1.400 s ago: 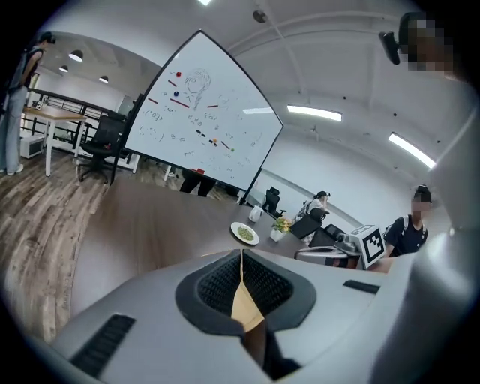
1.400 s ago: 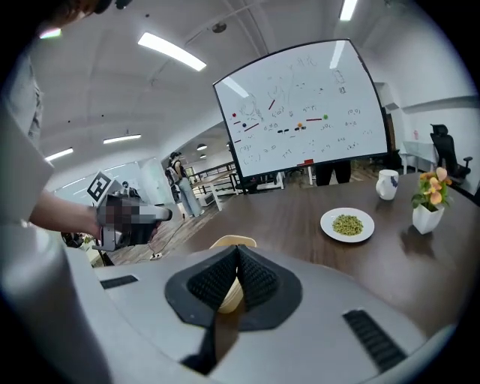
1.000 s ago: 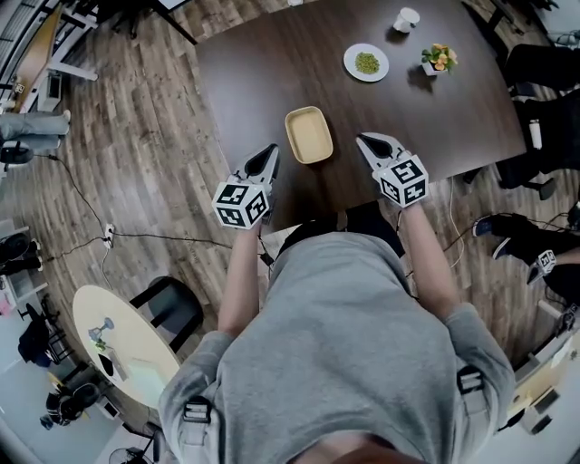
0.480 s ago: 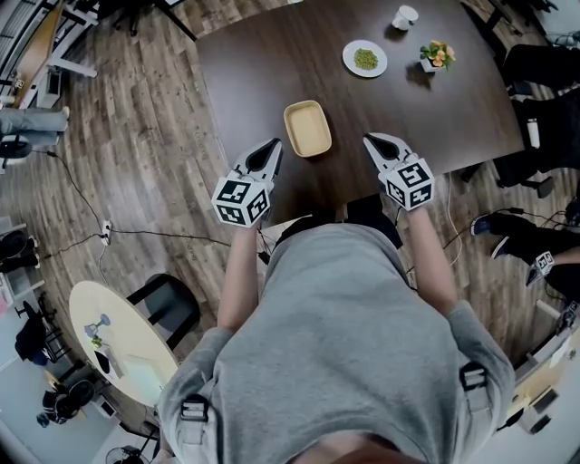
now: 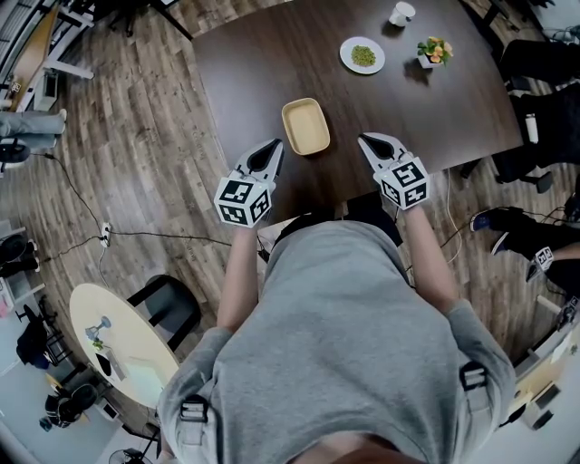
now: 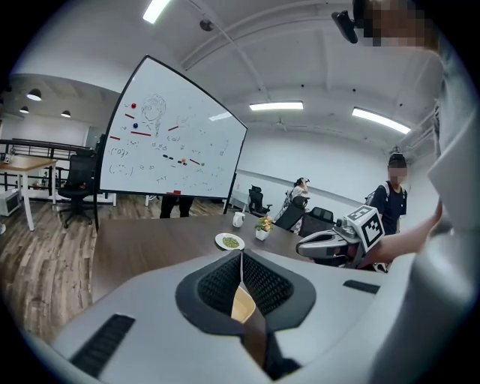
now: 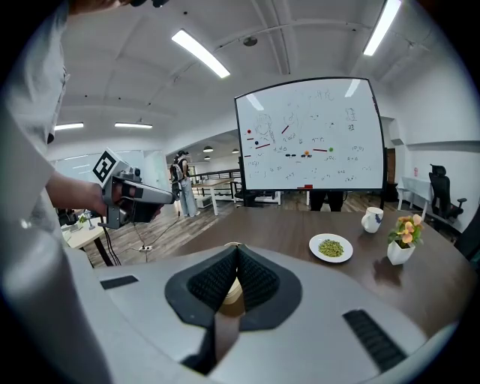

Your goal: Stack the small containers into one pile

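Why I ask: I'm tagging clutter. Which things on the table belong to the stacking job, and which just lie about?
Job in hand:
- container, yellow, near the table's front edge
- left tongs and right tongs, both shut and empty, one on each side of it

Lying about:
- plate with green bits
- cup
- flower pot

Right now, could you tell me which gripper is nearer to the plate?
Right. The right gripper is short of the plate, almost in line with it; the left gripper is farther off, on the tray's other side.
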A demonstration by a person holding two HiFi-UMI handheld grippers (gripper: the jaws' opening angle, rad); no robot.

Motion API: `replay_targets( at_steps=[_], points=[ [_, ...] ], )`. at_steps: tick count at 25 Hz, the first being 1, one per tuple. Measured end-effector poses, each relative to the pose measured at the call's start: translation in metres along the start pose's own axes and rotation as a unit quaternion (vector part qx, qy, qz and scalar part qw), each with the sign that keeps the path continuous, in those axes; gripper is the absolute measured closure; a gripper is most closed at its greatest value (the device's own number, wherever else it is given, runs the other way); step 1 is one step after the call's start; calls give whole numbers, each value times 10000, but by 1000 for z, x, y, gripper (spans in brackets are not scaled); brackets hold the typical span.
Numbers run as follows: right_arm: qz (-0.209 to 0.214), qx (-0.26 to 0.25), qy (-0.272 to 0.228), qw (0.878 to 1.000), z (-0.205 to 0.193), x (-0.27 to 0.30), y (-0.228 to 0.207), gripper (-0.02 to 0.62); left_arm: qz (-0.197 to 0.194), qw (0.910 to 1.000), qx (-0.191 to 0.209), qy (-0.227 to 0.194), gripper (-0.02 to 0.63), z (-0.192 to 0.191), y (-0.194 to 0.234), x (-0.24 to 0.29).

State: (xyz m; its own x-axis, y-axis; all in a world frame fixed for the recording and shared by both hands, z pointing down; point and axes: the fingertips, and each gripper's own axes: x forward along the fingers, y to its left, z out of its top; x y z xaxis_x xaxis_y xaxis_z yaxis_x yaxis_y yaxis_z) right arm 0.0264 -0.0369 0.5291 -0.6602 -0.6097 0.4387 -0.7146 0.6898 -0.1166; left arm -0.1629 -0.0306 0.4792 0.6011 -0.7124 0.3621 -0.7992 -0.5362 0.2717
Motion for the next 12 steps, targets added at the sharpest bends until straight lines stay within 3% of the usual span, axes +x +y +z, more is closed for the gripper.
replay_targets(
  at_steps=[12],
  points=[
    [-6,31,12,10000,-2,-3,-7,591,-21,9999,136,67,580,2,-6,8]
  ],
)
